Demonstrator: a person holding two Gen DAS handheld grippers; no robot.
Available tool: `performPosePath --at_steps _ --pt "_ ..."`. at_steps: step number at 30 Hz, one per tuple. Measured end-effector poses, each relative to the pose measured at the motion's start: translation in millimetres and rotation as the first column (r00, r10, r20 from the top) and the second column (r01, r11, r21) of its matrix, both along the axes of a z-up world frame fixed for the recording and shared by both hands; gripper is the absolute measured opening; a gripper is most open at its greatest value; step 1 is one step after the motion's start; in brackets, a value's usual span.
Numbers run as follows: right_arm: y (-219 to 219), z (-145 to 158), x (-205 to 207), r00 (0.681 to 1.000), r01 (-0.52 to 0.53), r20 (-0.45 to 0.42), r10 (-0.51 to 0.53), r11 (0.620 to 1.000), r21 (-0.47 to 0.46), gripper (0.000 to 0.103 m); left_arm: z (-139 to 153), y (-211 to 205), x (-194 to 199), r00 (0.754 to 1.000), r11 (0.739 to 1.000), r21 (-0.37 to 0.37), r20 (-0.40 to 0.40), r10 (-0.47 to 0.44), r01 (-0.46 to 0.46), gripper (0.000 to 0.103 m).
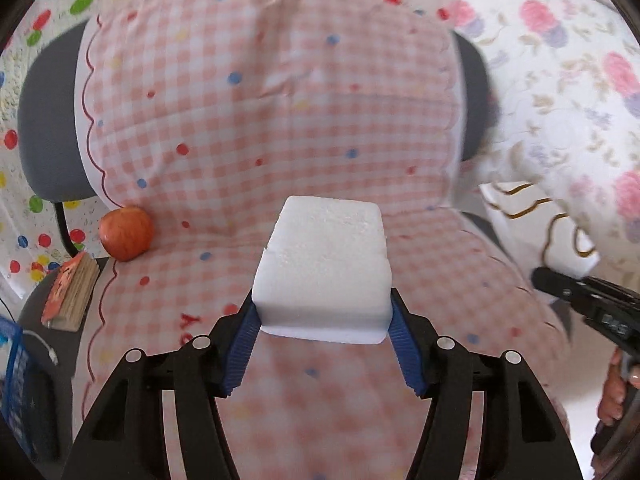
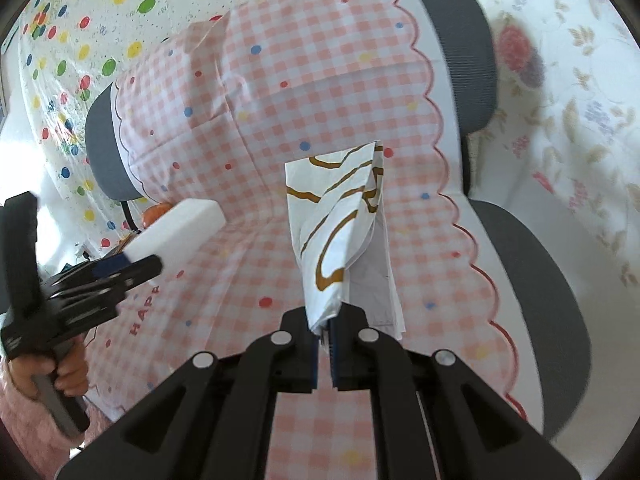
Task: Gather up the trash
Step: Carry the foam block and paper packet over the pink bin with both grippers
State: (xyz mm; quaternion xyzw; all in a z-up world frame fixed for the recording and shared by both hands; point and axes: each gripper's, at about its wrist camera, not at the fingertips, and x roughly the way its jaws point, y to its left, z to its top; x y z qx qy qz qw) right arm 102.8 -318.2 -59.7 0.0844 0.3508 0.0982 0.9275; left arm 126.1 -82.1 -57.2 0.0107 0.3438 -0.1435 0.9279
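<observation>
My left gripper (image 1: 322, 316) is shut on a white foam block (image 1: 324, 268) and holds it above a chair draped in pink checked cloth (image 1: 280, 120). The left gripper and its block (image 2: 176, 220) also show at the left of the right wrist view. My right gripper (image 2: 325, 332) is shut on a white paper wrapper with brown curls (image 2: 340, 220), which stands up from the jaws above the chair seat. The wrapper (image 1: 532, 220) and the right gripper (image 1: 580, 300) show at the right edge of the left wrist view.
A red apple (image 1: 127, 233) lies on the seat's left edge. A small thick book (image 1: 70, 291) lies below it on a dark surface. A blue mesh basket (image 1: 12, 380) is at far left. Dotted cloth (image 2: 100, 40) and floral cloth (image 2: 580, 120) hang behind the grey chair (image 2: 472, 60).
</observation>
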Motion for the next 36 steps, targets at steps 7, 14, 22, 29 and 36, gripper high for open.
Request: performPosePath --at_steps 7,14,22,29,36 --pt "-33 -10 -53 0.996 0.09 -0.018 -0.09 0.996 -0.004 0.004 -3 -40 -52 0.994 0.994 -0.021 0.034 -0.102 0.103 0.062" --pt "-72 -16 -116 0.979 0.202 -0.018 -0.203 0.979 -0.02 0.004 -7 -90 -81 0.976 0.973 -0.075 0.039 -0.214 0.216 0.062" --pt "-94 -45 -202 0.948 0.312 -0.048 -0.313 0.95 -0.027 0.004 -30 -145 -147 0.93 0.928 -0.057 0.042 -0.365 0.367 0.062" --pt "-117 -58 -257 0.906 0.413 -0.078 -0.417 0.909 -0.057 0.004 -51 -178 -189 0.887 0.885 -0.051 0.002 -0.462 0.462 0.063" --pt "-128 -70 -287 0.88 0.457 -0.104 -0.463 0.886 -0.075 0.005 -65 -210 -214 0.84 0.839 -0.031 -0.01 -0.543 0.543 0.064"
